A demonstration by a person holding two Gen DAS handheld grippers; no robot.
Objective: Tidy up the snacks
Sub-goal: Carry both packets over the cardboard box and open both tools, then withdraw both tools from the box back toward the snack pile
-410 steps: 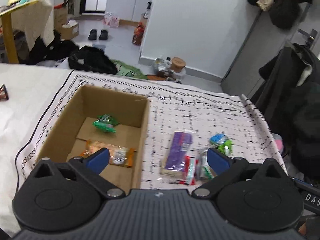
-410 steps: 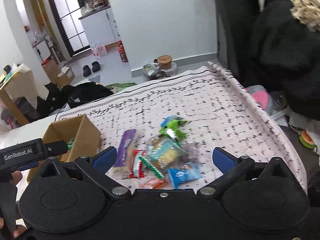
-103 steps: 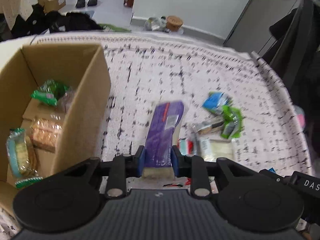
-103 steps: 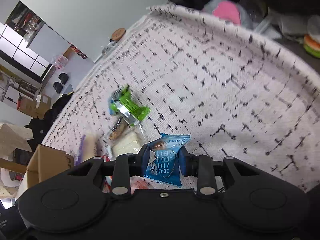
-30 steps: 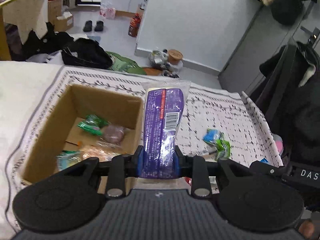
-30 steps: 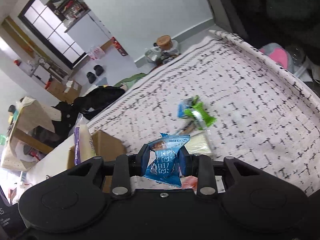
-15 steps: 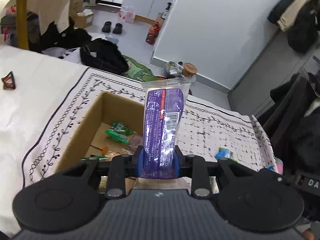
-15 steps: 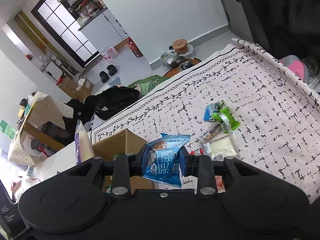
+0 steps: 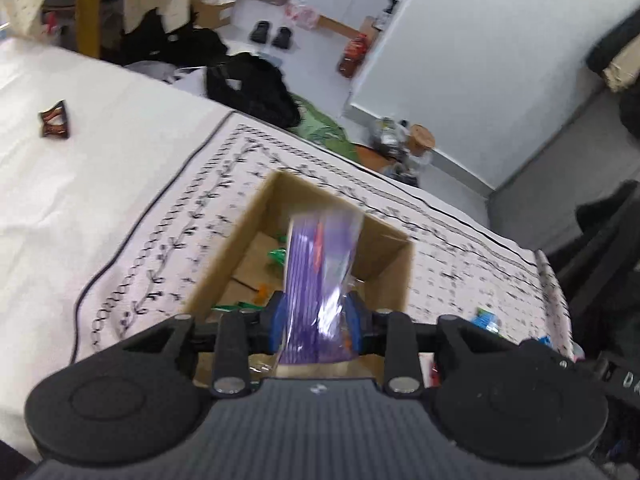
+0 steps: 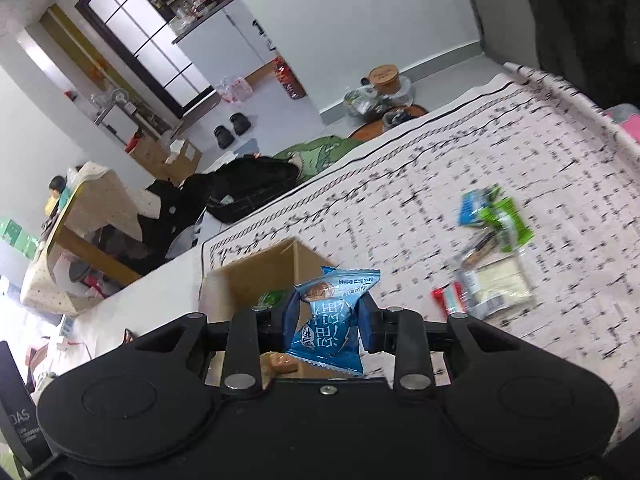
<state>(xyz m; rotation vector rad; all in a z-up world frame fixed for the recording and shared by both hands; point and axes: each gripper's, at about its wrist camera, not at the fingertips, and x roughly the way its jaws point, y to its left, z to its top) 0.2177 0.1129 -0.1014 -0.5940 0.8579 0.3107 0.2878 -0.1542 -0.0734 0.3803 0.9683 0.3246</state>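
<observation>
Left wrist view puts the left gripper [image 9: 316, 326] closed on a long purple packet [image 9: 318, 280], the blue pads pinching its lower end so that the rest stands up and leans away over the open cardboard box [image 9: 248, 232]. The packet is blurred, so its print cannot be read. Below and beyond it the box floor shows a green wrapper [image 9: 276, 256] and an orange one [image 9: 262, 290]. The box sits on a patterned cloth [image 9: 200, 200] spread over the table, and a small dark wrapper [image 9: 54, 120] lies well apart on the plain cloth at far left.

From the right wrist camera, the right gripper [image 10: 328, 320] is clamped on a blue snack packet [image 10: 332, 320], held upright between its pads. Just beyond that packet is the box's near right corner, with something green inside. To the right on the cloth lies the pile of loose snacks [image 10: 488, 268]: a green and blue wrapper at the far end, a pale flat packet and a red-striped one nearer.

My reading is that the step in hand is delivery: both grippers carry a snack toward the box, the left one already over the opening. Next the left should lower and tilt the long packet so it lies flat inside instead of propping against a wall, then let go; the right needs to come over the rim before releasing.
</observation>
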